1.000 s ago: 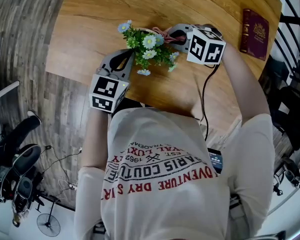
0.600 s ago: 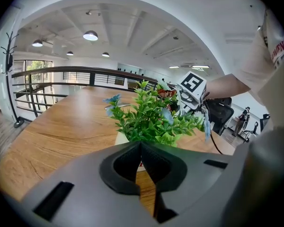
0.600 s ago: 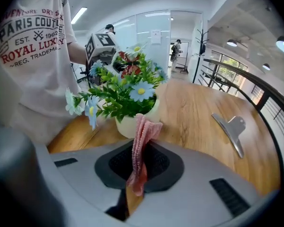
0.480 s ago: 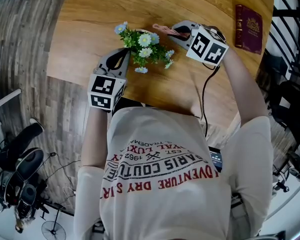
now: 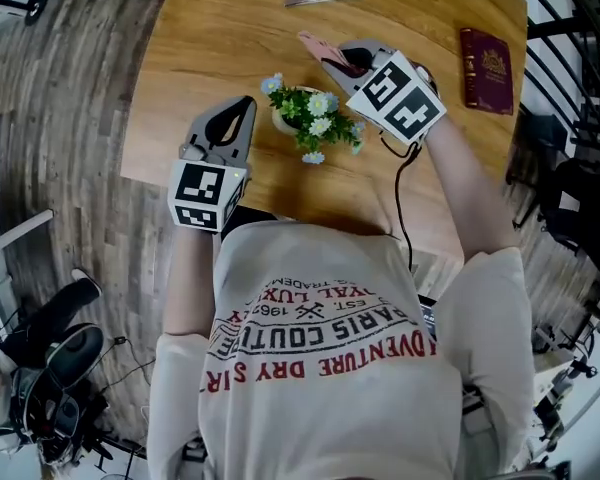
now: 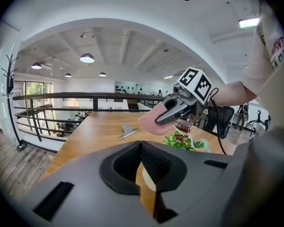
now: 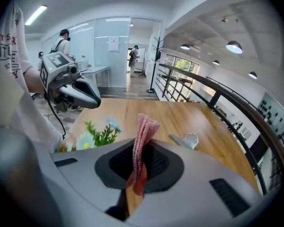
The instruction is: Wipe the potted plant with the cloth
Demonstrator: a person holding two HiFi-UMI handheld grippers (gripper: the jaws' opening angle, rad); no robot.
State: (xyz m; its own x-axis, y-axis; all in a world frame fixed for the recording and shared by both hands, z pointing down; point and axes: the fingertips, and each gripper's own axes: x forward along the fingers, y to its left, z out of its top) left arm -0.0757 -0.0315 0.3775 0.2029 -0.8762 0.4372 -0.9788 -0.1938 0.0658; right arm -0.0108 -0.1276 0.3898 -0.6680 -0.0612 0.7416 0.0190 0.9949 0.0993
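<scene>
Cloth: pink folded strip, long axis along the jaws, free end pointing out past the tips; clenched in right gripper, above table, near plant. Potted plant: upright; pale pot holds green sprigs, white and blue flowers. Left gripper: closed, empty. Both grippers now clear of the foliage they were at a second ago

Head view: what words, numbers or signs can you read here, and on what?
"PARIS COUTURE": T-shirt, upside down.
"ADVENTURE DRY": same shirt.
"EST. 1962": same shirt.
Dark red booklet: gold print too small to read.
Left cube, right cube: square markers only, no letters.
</scene>
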